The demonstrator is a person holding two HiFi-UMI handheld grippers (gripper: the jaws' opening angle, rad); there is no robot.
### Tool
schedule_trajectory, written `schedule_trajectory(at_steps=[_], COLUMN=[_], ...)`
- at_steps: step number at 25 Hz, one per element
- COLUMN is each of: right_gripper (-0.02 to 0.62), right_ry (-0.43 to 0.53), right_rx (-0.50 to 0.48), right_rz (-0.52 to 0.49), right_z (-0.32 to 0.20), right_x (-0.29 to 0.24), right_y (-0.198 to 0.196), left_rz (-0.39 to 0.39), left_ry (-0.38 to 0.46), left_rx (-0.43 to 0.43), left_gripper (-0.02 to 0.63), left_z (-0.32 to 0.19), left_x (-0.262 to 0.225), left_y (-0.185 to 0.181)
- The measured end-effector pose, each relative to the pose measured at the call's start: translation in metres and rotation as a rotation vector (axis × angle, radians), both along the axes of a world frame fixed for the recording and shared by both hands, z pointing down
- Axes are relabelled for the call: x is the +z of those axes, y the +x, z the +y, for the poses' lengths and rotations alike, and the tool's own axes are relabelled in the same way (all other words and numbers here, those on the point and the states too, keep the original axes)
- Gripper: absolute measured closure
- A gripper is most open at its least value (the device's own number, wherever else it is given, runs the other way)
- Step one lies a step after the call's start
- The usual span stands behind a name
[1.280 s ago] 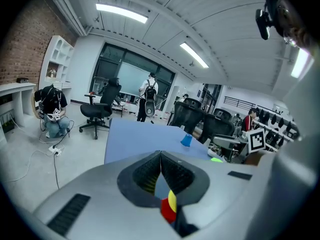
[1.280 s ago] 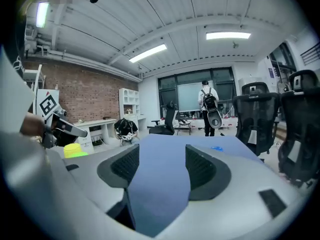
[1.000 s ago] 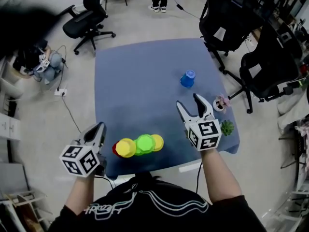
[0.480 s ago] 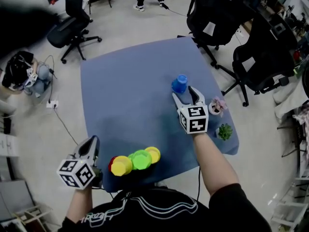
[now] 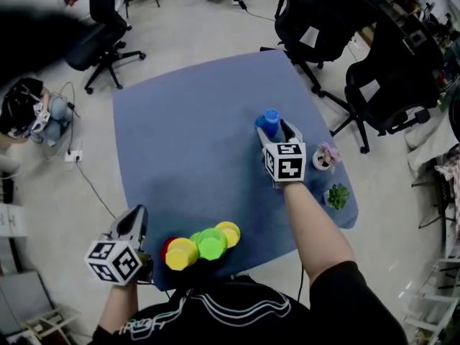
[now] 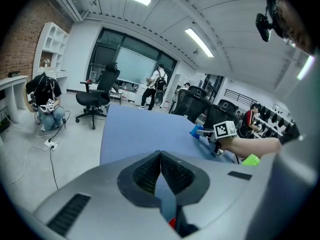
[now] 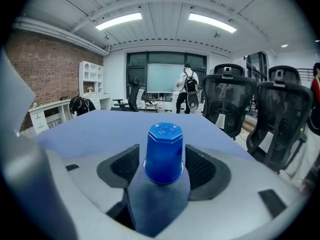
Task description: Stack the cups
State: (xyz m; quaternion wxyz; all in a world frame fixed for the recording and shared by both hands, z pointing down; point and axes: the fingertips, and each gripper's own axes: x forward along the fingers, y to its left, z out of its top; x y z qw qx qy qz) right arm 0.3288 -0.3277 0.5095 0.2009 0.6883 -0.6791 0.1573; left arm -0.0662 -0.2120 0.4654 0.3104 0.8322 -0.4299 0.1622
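Reaching across the table (image 5: 194, 135), the right gripper (image 5: 275, 129) has the blue cup (image 7: 164, 151) squarely between its jaws. The cup stands upside down toward the table's far right side. The jaws are spread, one pad either side of the rim and very near it, but I can't confirm a squeeze yet.

The job here, as I read it, is a clean grip. Close gently and evenly low on the cup, where the wall is widest. A light plastic cup could pop out or buckle under a hard pinch. Keep the gripper level so the cup comes up straight, and lift clear before carrying it anywhere.

The target looks to be the cluster at the table's near edge: a yellow cup (image 5: 181, 253), a green cup (image 5: 212, 243), a second yellow cup (image 5: 228, 232) and a red cup (image 5: 167, 246) tucked at the left.

The right arm is stretched well forward, the forearm running straight out over the table's right side with the marker cube on top. The left gripper (image 5: 138, 213) hangs off the table's near left corner, jaws pressed together on nothing, held low and pointing across the table.
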Motion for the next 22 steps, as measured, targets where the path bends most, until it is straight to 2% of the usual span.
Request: schedule_trajectory(at_steps=[22], right_gripper=[0.336], right_ry=[0.0], right_rx=[0.02], right_rz=[-0.016], right_z=[-0.014], right_x=[-0.003], right_y=[0.002], left_rz=[0.012], left_ry=[-0.01], left_rx=[-0.005], left_gripper=[0.581], left_z=[0.009], left_x=[0.006], left_y=[-0.003])
